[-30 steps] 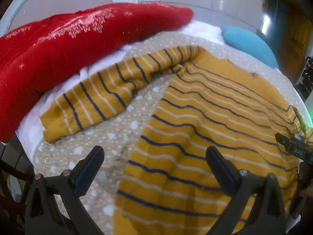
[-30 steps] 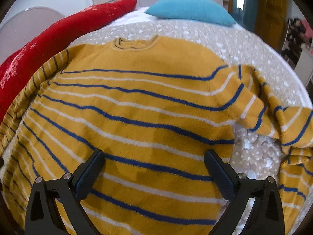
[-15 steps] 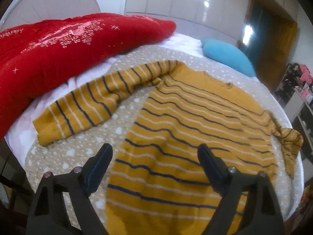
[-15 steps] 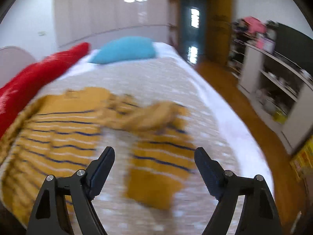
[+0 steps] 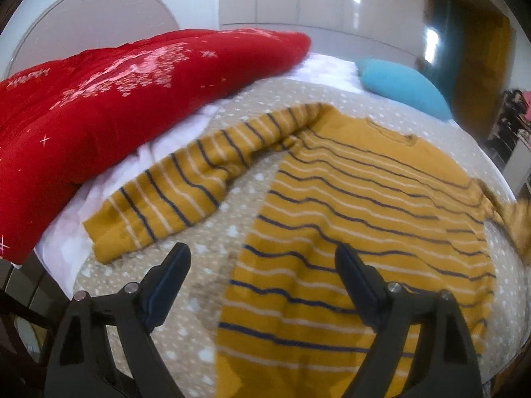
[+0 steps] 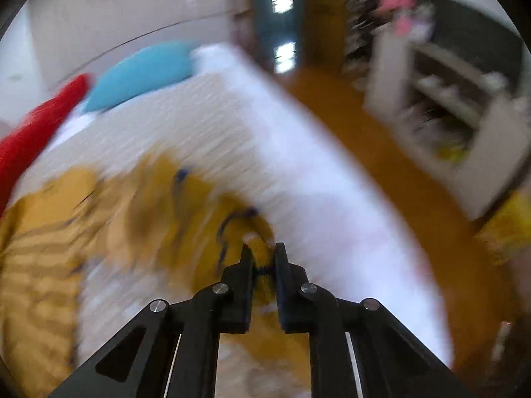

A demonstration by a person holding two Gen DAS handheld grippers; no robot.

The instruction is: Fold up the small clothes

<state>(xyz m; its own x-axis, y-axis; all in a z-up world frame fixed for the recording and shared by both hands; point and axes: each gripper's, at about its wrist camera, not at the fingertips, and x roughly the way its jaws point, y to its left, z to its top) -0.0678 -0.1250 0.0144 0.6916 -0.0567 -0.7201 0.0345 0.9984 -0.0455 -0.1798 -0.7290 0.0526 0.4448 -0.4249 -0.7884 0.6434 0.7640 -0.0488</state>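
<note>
Across the bed (image 5: 232,232), over its dotted cover, a mustard sweater (image 5: 365,225) with navy and white stripes is spread flat, hem towards the near edge and collar towards the far edge. One sleeve (image 5: 186,192) is stretched towards the left edge, where a red quilt (image 5: 116,99) is heaped; a blue pillow (image 5: 401,86) is seen at the far right corner. Above the hem the left gripper (image 5: 262,265) is held with jaws wide and nothing between them. At the right edge the other sleeve (image 6: 205,225), badly blurred, is bunched, and a fold of it is pinched in the closing jaws of the right gripper (image 6: 262,255).
</note>
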